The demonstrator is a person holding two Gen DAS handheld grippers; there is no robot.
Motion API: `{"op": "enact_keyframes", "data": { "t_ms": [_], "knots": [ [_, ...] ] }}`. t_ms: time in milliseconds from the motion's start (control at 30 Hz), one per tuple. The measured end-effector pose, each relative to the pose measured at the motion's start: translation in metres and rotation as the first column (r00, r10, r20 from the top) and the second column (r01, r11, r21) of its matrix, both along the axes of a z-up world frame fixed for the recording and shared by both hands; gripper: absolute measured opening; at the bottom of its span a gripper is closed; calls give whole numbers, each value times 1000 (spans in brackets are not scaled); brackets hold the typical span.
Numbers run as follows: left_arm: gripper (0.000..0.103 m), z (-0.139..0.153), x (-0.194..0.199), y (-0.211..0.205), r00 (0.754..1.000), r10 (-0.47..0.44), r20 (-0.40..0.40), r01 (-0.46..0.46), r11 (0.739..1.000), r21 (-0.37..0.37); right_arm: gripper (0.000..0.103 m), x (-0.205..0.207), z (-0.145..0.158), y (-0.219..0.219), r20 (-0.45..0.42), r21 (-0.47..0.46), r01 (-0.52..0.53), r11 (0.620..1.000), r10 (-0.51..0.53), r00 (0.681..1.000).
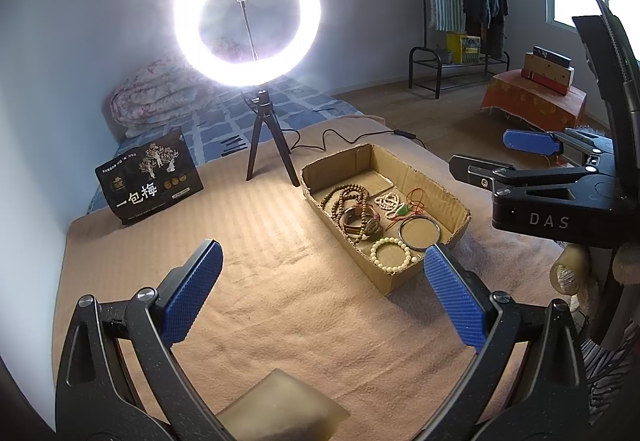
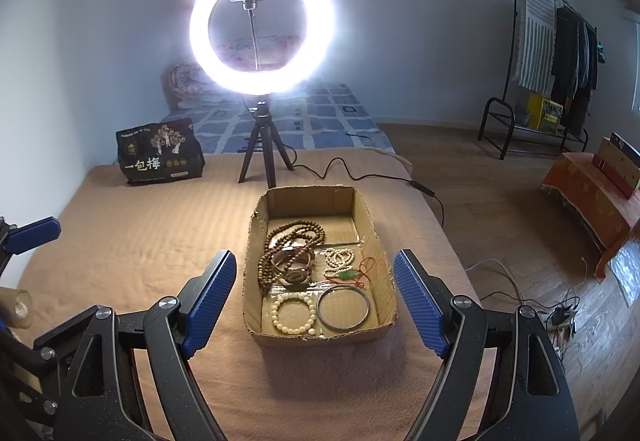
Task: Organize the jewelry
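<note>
A shallow cardboard box (image 2: 376, 237) (image 1: 420, 177) sits on the tan blanket. It holds a brown bead necklace (image 2: 296, 231), a watch (image 2: 294, 269), a small white bead string with a green pendant on red cord (image 2: 340, 259), a cream bead bracelet (image 2: 294, 313) and a metal bangle (image 2: 342, 307). My right gripper (image 2: 316, 297) is open and empty, hovering just before the box's near end. My left gripper (image 1: 320, 281) is open and empty, over the blanket left of the box. The right gripper also shows at the right of the left wrist view (image 1: 516, 157).
A lit ring light (image 2: 262, 27) on a tripod stands behind the box, its cable running right. A black snack bag (image 2: 160, 157) stands at the back left. A tape roll (image 1: 568, 273) lies by the blanket's right side. Floor, clothes rack and orange-covered stand are at the right.
</note>
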State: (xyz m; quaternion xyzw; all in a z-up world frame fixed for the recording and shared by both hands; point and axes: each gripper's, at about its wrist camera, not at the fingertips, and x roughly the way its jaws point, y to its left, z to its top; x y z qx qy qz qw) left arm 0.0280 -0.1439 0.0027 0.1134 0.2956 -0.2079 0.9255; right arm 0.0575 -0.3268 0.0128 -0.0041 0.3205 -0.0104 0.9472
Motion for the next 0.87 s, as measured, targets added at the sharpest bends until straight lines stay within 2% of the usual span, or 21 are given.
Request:
{"op": "enact_keyframes", "data": {
  "t_ms": [867],
  "knots": [
    [102, -3, -2, 3, 1000, 22, -6, -22, 1000, -7, 81, 1, -4, 2, -19, -14, -4, 1000, 4, 1000]
  ]
}}
